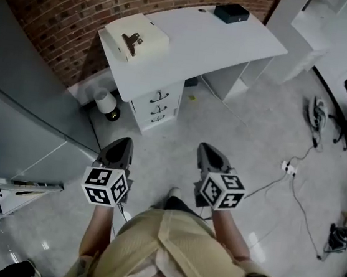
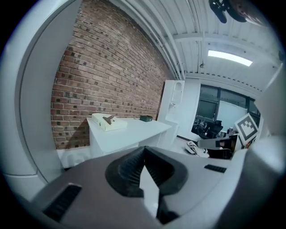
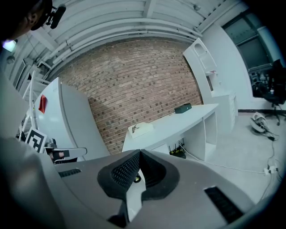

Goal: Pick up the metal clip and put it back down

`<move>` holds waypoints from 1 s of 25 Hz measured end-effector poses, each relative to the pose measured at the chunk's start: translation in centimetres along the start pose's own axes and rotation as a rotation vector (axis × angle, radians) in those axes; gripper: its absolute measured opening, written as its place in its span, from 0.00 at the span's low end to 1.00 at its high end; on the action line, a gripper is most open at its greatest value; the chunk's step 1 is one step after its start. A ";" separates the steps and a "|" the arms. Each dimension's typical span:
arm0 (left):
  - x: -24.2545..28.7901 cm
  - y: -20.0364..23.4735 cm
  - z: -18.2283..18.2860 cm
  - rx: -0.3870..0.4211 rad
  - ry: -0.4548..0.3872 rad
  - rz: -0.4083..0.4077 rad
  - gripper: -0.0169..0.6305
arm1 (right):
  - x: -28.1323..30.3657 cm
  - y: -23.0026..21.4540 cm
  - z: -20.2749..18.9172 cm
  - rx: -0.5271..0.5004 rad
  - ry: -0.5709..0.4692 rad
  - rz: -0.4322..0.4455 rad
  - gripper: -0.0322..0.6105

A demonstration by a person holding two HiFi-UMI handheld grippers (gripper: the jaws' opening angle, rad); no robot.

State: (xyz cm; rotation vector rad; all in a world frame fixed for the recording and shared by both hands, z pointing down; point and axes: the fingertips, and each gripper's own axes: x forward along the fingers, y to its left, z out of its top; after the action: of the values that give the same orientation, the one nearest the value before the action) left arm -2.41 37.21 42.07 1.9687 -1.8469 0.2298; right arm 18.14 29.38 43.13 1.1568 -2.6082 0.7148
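The metal clip [image 1: 133, 41] is a dark bronze binder clip lying on a cream box [image 1: 153, 35] at the left end of a white desk [image 1: 198, 40]. It shows small and distant in the left gripper view [image 2: 108, 119] and the right gripper view [image 3: 134, 128]. My left gripper [image 1: 120, 145] and right gripper [image 1: 208, 149] hang side by side over the floor, close to my body and well short of the desk. Both point towards the desk. The left gripper [image 2: 144, 150] has its jaw tips touching with nothing between them, and so does the right gripper [image 3: 139, 154].
A small black box [image 1: 231, 13] rests at the desk's far right. Drawers [image 1: 157, 104] sit under the desk's left end, with a white cylinder [image 1: 107, 102] on the floor beside them. A grey partition [image 1: 19, 116] stands at left. Cables and a power strip [image 1: 289, 168] lie on the floor at right.
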 end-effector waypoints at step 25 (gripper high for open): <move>5.8 1.6 2.7 -0.095 -0.049 0.091 0.10 | 7.5 -1.1 2.9 -0.042 0.057 0.199 0.06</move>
State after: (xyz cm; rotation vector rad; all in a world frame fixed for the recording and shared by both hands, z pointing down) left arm -3.86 30.78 42.25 1.8443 -1.9444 0.1197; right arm 13.94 22.52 43.75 0.8601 -2.7018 0.7151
